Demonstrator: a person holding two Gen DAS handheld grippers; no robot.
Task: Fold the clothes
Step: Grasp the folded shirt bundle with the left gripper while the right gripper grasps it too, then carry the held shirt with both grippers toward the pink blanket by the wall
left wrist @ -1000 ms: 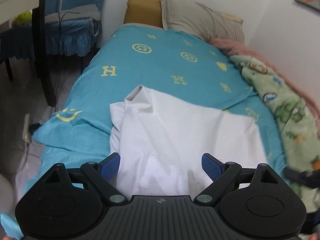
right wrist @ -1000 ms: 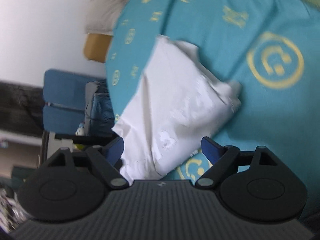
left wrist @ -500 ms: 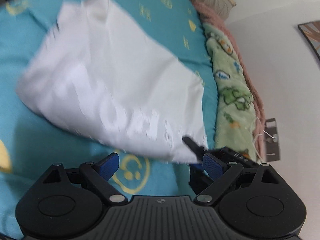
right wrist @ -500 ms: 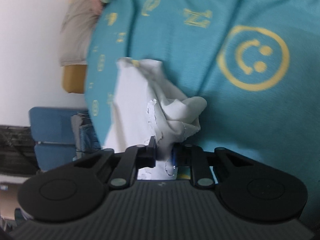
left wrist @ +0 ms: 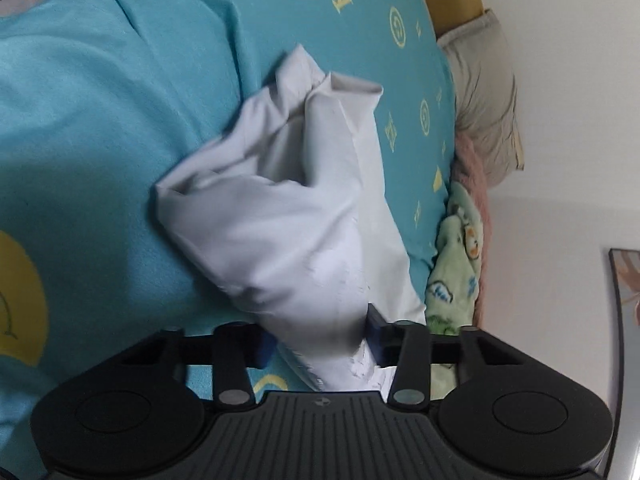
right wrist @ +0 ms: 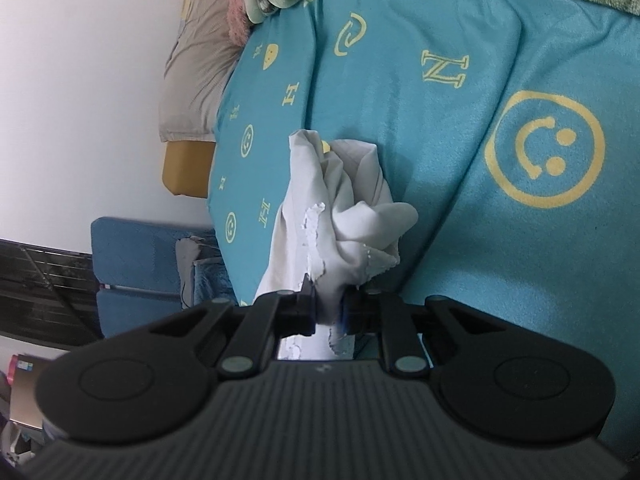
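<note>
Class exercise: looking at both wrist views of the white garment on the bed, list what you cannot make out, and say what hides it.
- Left wrist view: whether the left gripper grips the white garment; cloth covers its fingertips.
- Right wrist view: the pinched hem, behind the right gripper.
- Both views: garment type; it is bunched.
- Bedspread beneath the garment: covered.

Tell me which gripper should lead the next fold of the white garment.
Right, probably. The right gripper is shut tight on a bunch of the white garment. The left gripper has cloth between wider-set fingers, so its grip looks looser.
</note>
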